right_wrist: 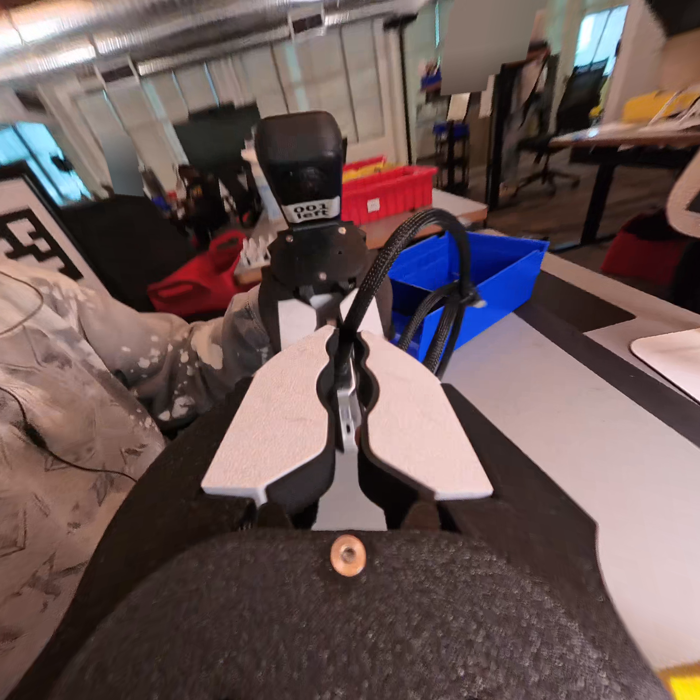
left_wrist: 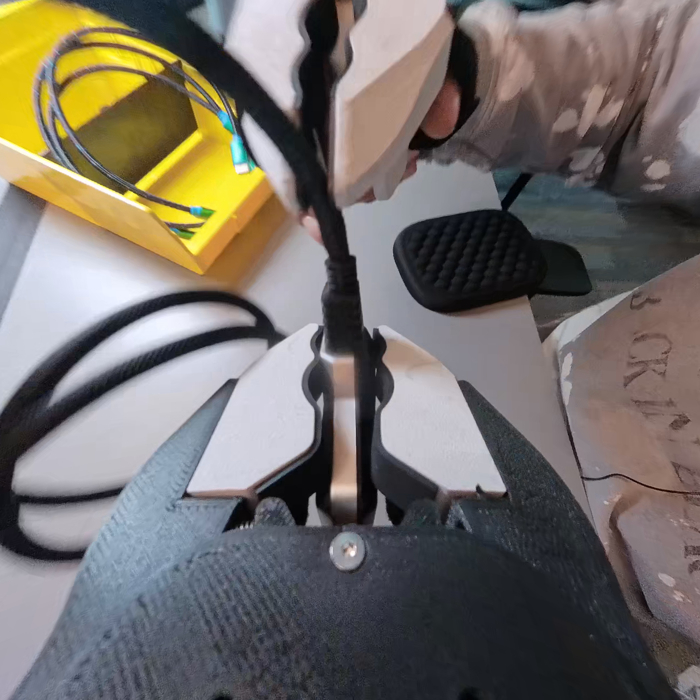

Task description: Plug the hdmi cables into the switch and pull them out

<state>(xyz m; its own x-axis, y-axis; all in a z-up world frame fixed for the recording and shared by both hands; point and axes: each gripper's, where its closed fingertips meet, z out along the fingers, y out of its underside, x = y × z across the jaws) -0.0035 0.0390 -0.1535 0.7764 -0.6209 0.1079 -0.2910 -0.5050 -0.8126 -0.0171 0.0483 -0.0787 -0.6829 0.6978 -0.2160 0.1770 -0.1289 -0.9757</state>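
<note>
In the left wrist view my left gripper (left_wrist: 346,337) is shut on a thin silver and black device, the switch (left_wrist: 344,447), which I see edge-on between the pads. A black HDMI plug (left_wrist: 339,310) sits at the switch's front end. Its black braided cable (left_wrist: 322,212) runs up into my right gripper (left_wrist: 329,197). In the right wrist view my right gripper (right_wrist: 346,337) is shut on a silver connector piece (right_wrist: 346,409) with a black braided cable (right_wrist: 373,272) that loops up and right. The left gripper (right_wrist: 325,303) faces it closely from beyond.
A yellow bin (left_wrist: 212,235) holds thin cables with teal plugs. A loop of black cable (left_wrist: 113,360) lies on the white table (left_wrist: 454,360). A black chair armrest (left_wrist: 469,257) is at the right, and a person's patterned sleeve (left_wrist: 568,87) is above it. A blue bin (right_wrist: 503,272) stands behind the cable loop.
</note>
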